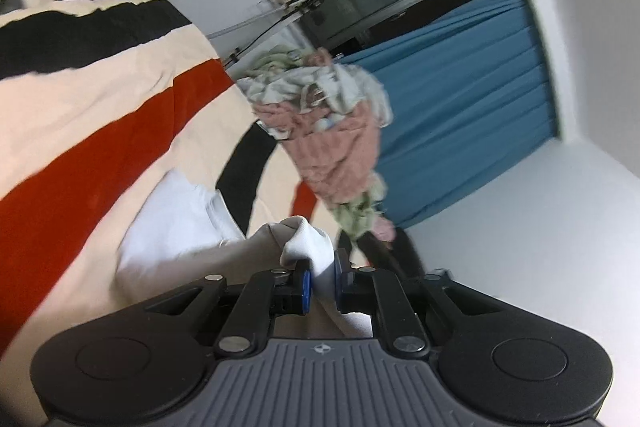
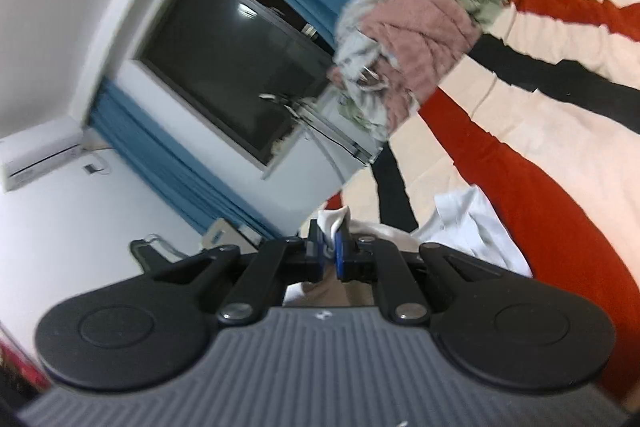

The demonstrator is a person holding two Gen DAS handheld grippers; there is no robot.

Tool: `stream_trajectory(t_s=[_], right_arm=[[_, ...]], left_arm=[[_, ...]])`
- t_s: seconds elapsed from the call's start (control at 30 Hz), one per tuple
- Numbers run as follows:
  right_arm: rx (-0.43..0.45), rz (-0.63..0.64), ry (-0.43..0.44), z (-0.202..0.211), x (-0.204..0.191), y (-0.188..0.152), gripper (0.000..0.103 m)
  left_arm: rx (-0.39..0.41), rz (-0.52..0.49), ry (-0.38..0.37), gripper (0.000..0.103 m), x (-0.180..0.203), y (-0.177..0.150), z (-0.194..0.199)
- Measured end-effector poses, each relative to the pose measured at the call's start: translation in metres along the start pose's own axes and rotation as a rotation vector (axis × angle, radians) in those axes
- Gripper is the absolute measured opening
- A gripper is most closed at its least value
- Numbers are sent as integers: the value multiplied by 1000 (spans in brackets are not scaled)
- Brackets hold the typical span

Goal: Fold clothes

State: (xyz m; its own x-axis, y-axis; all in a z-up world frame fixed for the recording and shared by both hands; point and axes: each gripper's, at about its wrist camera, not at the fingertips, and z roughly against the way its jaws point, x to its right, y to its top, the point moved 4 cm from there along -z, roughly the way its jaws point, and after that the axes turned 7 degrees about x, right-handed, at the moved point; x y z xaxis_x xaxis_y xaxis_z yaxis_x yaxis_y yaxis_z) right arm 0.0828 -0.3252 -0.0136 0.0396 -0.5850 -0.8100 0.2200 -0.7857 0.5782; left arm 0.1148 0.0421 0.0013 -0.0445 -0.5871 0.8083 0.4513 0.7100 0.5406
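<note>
Closest to me, my left gripper (image 1: 320, 277) has its blue pads clamped on a bunched fold of the white garment (image 1: 176, 227); the pinched cloth rises in a small peak just ahead of the fingertips, and the rest of the garment trails off to that tool's left, onto the bed. My right gripper (image 2: 329, 249) is likewise closed tight on a corner of the same white garment (image 2: 472, 223), a little tuft of fabric sticking up between its pads, with the body of the cloth spreading to that tool's right. Beneath both tools I can see a beige part of the fabric hanging under the fingers.

Just beyond the garment lies the striped blanket (image 1: 100, 115), cream with red and black bands, covering the bed under and ahead of both grippers.

Farther ahead on the blanket sits a heap of clothes (image 1: 328, 123), pink knit mixed with pale green and white pieces; from the right gripper the same heap (image 2: 416, 47) is ahead and slightly right.

Behind the heap hang blue curtains (image 1: 460, 99) beside a dark window (image 2: 236, 75). Far to the right tool's left, an air conditioner (image 2: 40, 159) is mounted on the white wall.
</note>
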Motion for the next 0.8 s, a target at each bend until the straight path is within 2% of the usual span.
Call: stream_trajectory(t_s=[0.07, 0.17, 0.3, 0.4, 0.47, 0.57, 0.6, 0.63, 0.67, 0.7, 0.73, 0.8], right_arm=[[-32, -32, -51, -40, 5, 10, 9], [-102, -94, -109, -91, 30, 11, 9], [-135, -133, -137, -116, 68, -4, 9], [-153, -153, -146, -130, 93, -14, 9], [-153, -148, -132, -136, 96, -10, 9], [-141, -119, -96, -144, 94, 1, 12], [-143, -98, -88, -148, 93, 5, 14], [-150, -72, -87, -152, 93, 7, 24], [-153, -54, -86, -152, 92, 7, 49], [-148, -41, -79, -151, 90, 7, 63], [-142, -29, -71, -149, 89, 7, 82], [-107, 23, -48, -141, 80, 7, 84]], left_arm=[[-24, -4, 68, 12, -3, 13, -43], [-25, 13, 98, 12, -26, 17, -89], [-50, -21, 102, 12, -55, 2, -121], [-44, -75, 79, 12, -57, 1, -132], [-35, -126, 47, 12, -51, 3, -140], [-45, -161, -5, 20, -46, 4, -151], [-59, -159, -14, 37, -46, 3, -154], [-70, -161, -20, 57, -47, 3, -156], [-79, -165, -25, 66, -48, 2, -156], [-78, -179, -27, 78, -48, 2, -155], [-71, -203, -26, 82, -47, 2, -152], [-69, -257, -15, 82, -44, 0, -149]])
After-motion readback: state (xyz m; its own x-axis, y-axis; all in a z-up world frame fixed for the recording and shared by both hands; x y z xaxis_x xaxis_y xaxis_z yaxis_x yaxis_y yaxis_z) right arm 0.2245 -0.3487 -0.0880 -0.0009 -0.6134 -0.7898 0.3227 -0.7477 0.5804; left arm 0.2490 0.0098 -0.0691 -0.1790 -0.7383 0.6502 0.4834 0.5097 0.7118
